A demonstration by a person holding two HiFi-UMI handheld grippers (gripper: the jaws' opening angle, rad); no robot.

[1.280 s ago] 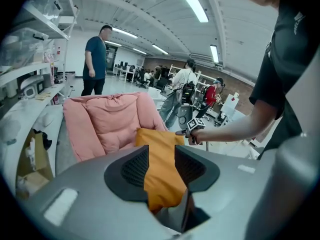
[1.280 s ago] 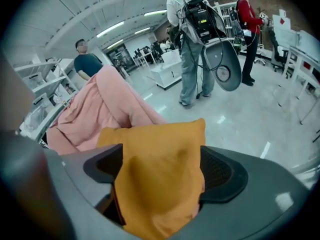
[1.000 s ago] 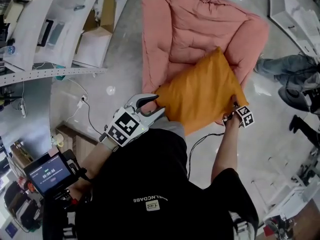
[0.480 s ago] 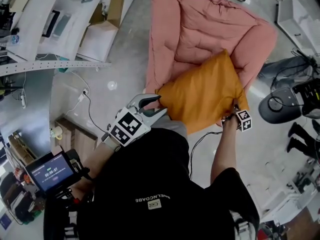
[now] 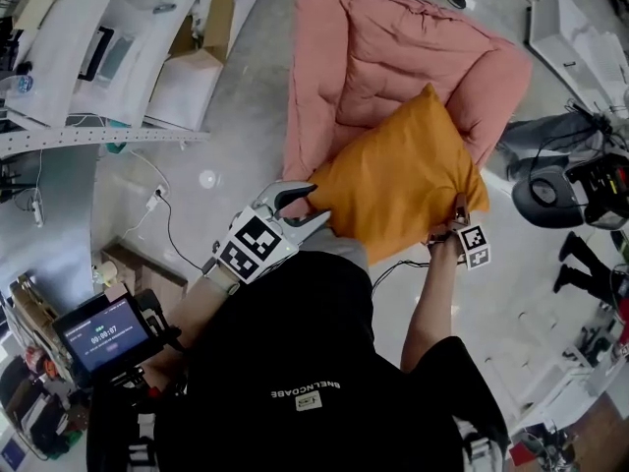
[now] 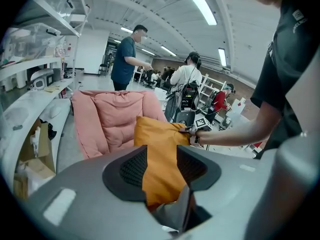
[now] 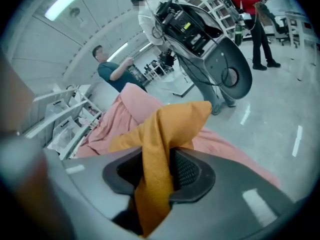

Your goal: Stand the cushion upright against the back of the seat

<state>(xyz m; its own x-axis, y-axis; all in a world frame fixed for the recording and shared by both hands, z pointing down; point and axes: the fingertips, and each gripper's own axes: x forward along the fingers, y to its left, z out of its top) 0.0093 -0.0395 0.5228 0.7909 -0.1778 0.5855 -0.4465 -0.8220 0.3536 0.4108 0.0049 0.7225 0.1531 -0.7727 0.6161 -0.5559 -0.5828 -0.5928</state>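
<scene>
Closest in, at 6 o'clock in the head view, the person's black shirt [image 5: 305, 382] fills the bottom edge, and a small screen [image 5: 101, 330] glows at 8 o'clock. Just ahead, the left gripper [image 5: 316, 203] comes in from 8 o'clock and it's clamped on the cushion [image 5: 398, 180]. Its own view shows orange fabric packed into the gap, with both pads pressing on the near left corner. Across at 4 o'clock of the cushion is the right gripper [image 5: 450, 226]. Its jaws have just been closing, and now they pinch a bunched fold of the near right corner, the cloth squeezed thin between the pads in its own view. So the cushion hangs between the two grippers by its near corners, tilted over the front of the pink seat [image 5: 393, 47]. Its far corner points to 12 o'clock at the padded back; whether it rests on the padding, I can't tell. Further out, a cardboard box [image 5: 192, 87] sits on the floor [image 5: 246, 136] at 10 o'clock, beside white shelves [image 5: 88, 28]. A grey machine [image 5: 545, 190] stands at 3 o'clock. Farthest back, in the left gripper view, a bystander [image 6: 127, 59] stands behind the seat at 12 o'clock.
</scene>
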